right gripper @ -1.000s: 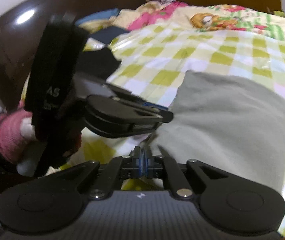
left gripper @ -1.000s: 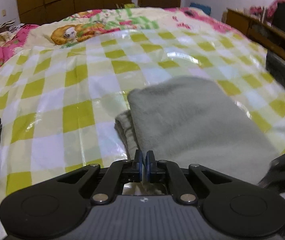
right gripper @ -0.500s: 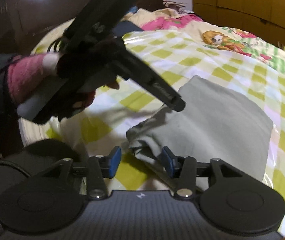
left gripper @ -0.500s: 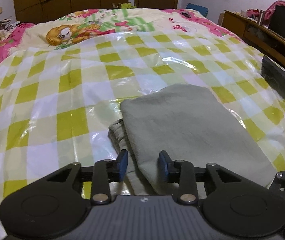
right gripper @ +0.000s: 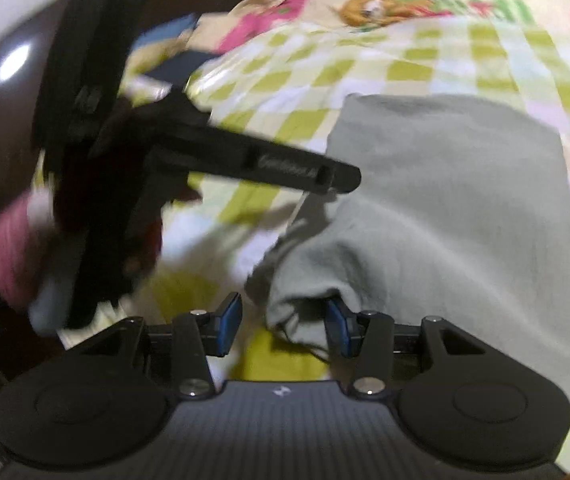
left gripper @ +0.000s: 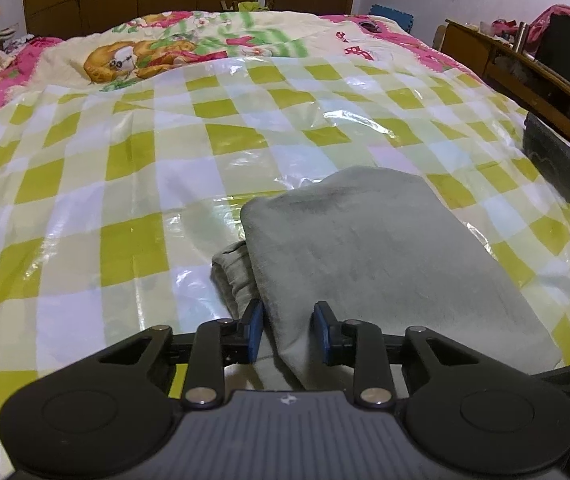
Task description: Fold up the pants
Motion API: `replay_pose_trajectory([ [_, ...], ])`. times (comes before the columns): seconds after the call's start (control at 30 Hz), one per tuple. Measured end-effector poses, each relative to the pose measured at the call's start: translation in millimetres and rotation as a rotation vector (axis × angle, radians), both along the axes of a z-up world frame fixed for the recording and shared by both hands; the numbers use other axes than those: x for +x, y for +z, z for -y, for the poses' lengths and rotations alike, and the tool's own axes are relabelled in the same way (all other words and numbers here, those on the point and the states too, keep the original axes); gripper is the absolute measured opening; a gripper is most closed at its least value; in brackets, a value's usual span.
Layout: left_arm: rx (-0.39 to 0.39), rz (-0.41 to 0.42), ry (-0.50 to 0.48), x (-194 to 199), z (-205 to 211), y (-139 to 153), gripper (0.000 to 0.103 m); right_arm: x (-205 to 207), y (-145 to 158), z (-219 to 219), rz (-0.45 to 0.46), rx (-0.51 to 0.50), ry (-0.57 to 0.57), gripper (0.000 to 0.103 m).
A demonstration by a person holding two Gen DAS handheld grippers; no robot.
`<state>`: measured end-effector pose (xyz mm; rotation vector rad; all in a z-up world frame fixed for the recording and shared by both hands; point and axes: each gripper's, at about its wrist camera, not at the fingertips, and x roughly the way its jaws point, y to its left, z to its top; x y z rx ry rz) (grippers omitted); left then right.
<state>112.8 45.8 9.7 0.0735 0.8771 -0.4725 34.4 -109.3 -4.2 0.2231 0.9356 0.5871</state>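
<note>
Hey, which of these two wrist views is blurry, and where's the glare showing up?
Left wrist view: sharp, with white glare streaks on the glossy checked plastic sheet beyond the folded pants; straight edges bow from the fisheye. Right wrist view: motion-blurred throughout, worst on the left gripper and the bedding; a bright reflection sits on the dark headboard.

Left gripper (left gripper: 287, 332) closing slightly; right gripper (right gripper: 283, 326) parted.

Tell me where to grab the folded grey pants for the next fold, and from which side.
Grip the near edge of the grey pants, coming low from the near side of the bed. The layers stack and bunch there, already sitting between the parted blue pads of the left gripper and right gripper, whose jaws have just been moving. The far edge looks flat, offering little to pinch.
</note>
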Motion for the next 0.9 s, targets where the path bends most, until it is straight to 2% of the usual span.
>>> replay_pose_trajectory([
  [0.13, -0.004, -0.008, 0.039, 9, -4, -3, 0.054, -3, -2, -4, 0.021, -0.045, -0.011, 0.045],
  [0.2, 0.007, 0.010, 0.038, 11, -2, -4, 0.054, -4, -3, -7, 0.045, -0.067, -0.009, 0.045],
  [0.27, 0.022, 0.026, 0.032, 12, 3, -4, 0.050, 0, -4, -6, 0.037, -0.053, -0.012, 0.037],
  [0.3, 0.021, 0.029, 0.028, 12, 4, -4, 0.047, 0, -3, -2, 0.028, -0.041, -0.014, 0.025],
  [0.33, 0.012, 0.025, 0.022, 14, 4, -3, 0.037, 2, -3, 2, 0.013, -0.023, -0.019, 0.014],
  [0.4, -0.008, 0.025, 0.027, 16, 1, 0, 0.031, 6, -2, 13, -0.048, 0.051, -0.041, 0.007],
  [0.47, -0.028, 0.022, 0.025, 18, -2, 4, 0.026, 8, 3, 22, -0.066, 0.101, -0.056, 0.006],
  [0.7, -0.068, 0.021, 0.018, 21, -9, 15, 0.021, 3, 36, 21, -0.018, 0.197, -0.026, 0.006],
  [0.83, -0.063, 0.044, 0.029, 23, -17, 19, 0.021, 10, 33, 7, -0.018, 0.209, -0.006, 0.006],
  [0.87, -0.045, 0.041, 0.029, 23, -17, 15, 0.021, 14, 26, 2, -0.040, 0.199, 0.004, 0.006],
  [0.9, -0.025, 0.030, 0.028, 24, -16, 10, 0.022, 19, 15, -4, -0.087, 0.169, 0.038, 0.011],
])
